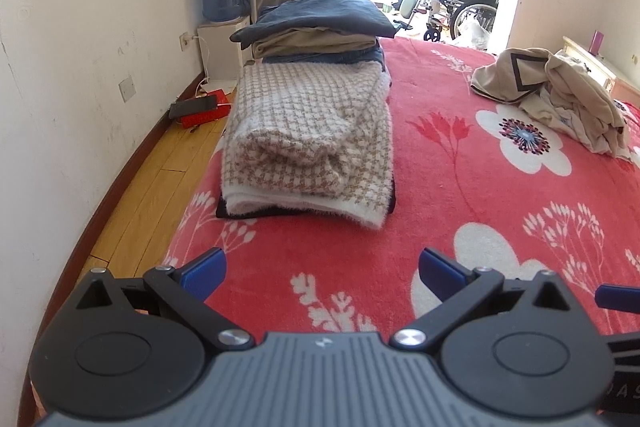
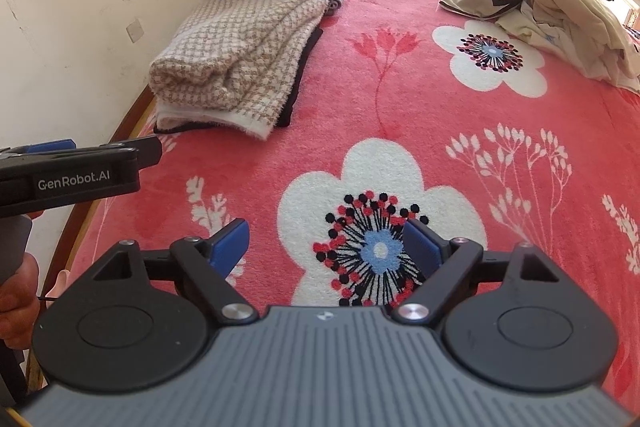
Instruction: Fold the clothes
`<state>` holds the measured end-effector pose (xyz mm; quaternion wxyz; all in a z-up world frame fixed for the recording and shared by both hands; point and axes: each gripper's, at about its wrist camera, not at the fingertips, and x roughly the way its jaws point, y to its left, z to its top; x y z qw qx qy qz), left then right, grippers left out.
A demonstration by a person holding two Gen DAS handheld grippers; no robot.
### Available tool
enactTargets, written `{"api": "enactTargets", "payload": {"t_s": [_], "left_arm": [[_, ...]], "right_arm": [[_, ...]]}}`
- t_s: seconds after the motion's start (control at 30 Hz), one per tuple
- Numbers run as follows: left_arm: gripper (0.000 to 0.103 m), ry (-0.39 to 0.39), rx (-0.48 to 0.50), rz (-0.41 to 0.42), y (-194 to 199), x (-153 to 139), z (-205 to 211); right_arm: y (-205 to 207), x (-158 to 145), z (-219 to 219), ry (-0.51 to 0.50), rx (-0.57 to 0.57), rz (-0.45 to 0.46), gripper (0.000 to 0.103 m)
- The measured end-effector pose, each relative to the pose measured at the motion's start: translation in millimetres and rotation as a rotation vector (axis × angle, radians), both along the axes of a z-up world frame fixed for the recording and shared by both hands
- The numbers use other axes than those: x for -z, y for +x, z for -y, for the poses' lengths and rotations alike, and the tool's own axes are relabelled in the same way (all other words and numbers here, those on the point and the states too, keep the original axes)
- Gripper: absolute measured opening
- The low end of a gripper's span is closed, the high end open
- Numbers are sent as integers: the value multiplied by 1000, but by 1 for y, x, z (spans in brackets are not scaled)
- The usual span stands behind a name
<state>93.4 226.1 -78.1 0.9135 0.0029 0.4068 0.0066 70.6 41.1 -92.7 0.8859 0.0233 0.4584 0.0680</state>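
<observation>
**Unfolded heap lies far right; right gripper nearer**

Red fleece bed cover with white flower print [image 2: 400, 99] spans both views; the patch under both tools is bare. Along its left edge: a stack of folded dark and khaki garments [image 1: 316, 23], and in front of it a folded cream-and-tan houndstooth knit [image 1: 312, 131]. Crumpled beige heap of unfolded clothes with a dark-trimmed panel [image 2: 536, 7] sits at the far right, well apart from both tools, long axis running roughly across the bed's far corner. Right gripper [image 2: 326, 247]: jaws apart, nothing between. Left gripper [image 1: 322, 273]: jaws apart, empty. Judgement: the next reach goes forward and right; the right hand is nearer.
</observation>
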Motion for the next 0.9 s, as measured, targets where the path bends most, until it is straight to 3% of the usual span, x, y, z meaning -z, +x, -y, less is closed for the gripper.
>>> {"api": "enactTargets", "payload": {"t_s": [0.9], "left_arm": [[103, 4, -1, -17, 0, 3, 0]], "right_arm": [[-3, 2, -8, -26, -38, -6, 84]]}}
